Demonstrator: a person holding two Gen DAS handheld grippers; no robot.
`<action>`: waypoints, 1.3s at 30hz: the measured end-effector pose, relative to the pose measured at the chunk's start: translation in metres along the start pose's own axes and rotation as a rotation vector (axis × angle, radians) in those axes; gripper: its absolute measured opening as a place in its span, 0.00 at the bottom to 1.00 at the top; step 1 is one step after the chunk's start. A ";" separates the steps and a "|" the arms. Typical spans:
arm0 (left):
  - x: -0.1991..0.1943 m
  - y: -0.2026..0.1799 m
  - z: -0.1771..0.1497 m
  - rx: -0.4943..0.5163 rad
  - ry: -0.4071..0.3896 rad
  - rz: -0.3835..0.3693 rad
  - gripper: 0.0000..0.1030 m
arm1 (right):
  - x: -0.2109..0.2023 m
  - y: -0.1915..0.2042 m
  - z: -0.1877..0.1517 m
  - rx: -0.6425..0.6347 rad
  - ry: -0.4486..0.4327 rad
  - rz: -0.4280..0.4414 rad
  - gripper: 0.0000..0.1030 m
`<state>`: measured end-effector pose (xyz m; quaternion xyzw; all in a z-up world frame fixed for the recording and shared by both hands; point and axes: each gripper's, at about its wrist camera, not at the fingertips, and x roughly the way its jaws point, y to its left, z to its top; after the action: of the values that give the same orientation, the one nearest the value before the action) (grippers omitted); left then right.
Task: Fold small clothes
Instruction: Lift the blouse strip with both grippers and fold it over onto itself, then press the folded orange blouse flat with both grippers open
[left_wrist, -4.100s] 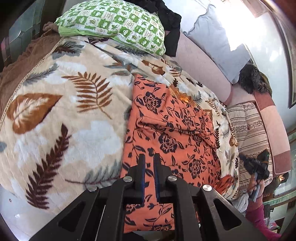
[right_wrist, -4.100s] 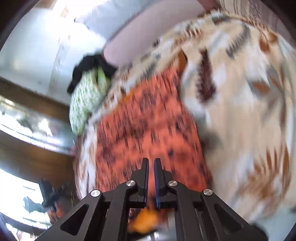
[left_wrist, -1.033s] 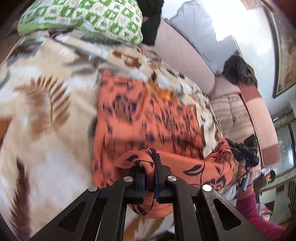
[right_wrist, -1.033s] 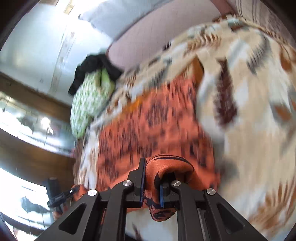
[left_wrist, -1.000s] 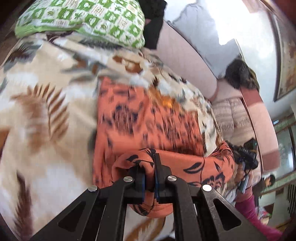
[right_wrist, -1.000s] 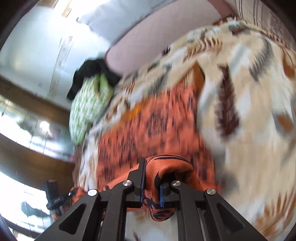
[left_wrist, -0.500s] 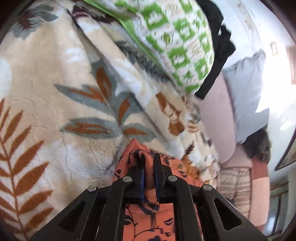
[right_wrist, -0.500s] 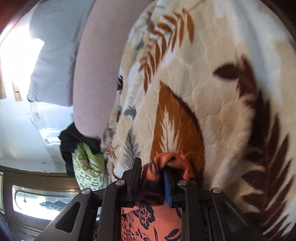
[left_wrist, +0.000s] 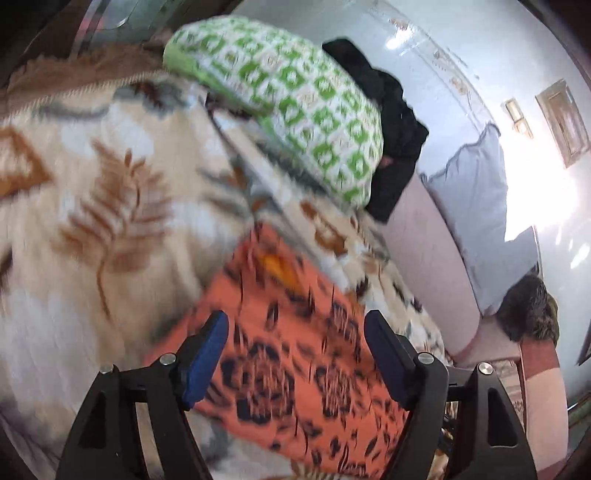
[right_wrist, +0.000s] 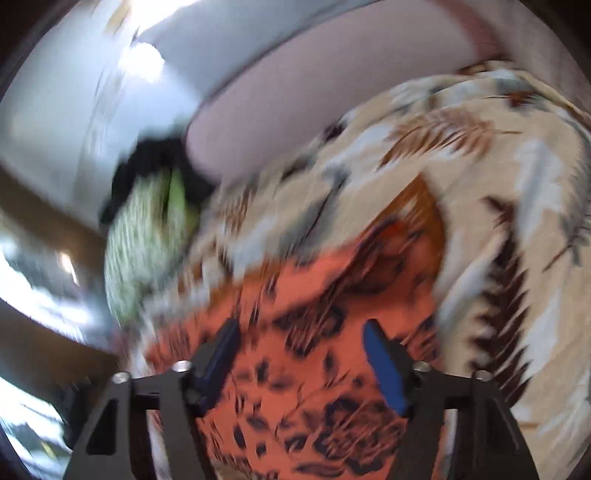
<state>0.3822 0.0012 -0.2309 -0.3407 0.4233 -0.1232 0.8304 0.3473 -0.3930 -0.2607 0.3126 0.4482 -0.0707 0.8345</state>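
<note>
An orange garment with dark flower print (left_wrist: 288, 354) lies folded over on a leaf-patterned blanket (left_wrist: 96, 206). My left gripper (left_wrist: 295, 325) hovers above the garment's near part, its jaws opening wide with nothing pressed between the pads. In the right wrist view the same orange garment (right_wrist: 325, 332) spreads below my right gripper (right_wrist: 299, 332), whose jaws are also opening and hold nothing. Both views are motion-blurred.
A green-and-white checked pillow (left_wrist: 288, 99) and a black cloth (left_wrist: 391, 122) lie at the far end of the blanket. A pink sofa back (left_wrist: 424, 236) with a pale blue cushion (left_wrist: 480, 206) runs along the right. A dark furry item (left_wrist: 532, 310) sits further along.
Both grippers carried the garment's near edge over to its far end, then let go and pulled back. Their jaws went from shut on the cloth to open.
</note>
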 end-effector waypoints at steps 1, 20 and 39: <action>0.009 0.003 -0.010 0.007 0.017 0.038 0.74 | 0.016 0.013 -0.010 -0.046 0.032 -0.029 0.50; 0.043 0.046 0.015 -0.069 0.060 0.171 0.74 | 0.116 0.153 0.008 -0.239 0.087 -0.002 0.50; 0.040 0.017 0.019 0.156 0.042 0.222 0.74 | 0.119 0.170 0.037 -0.182 -0.135 -0.074 0.51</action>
<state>0.4204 0.0026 -0.2598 -0.2237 0.4648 -0.0700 0.8538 0.5108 -0.2601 -0.2617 0.2131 0.4066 -0.0813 0.8847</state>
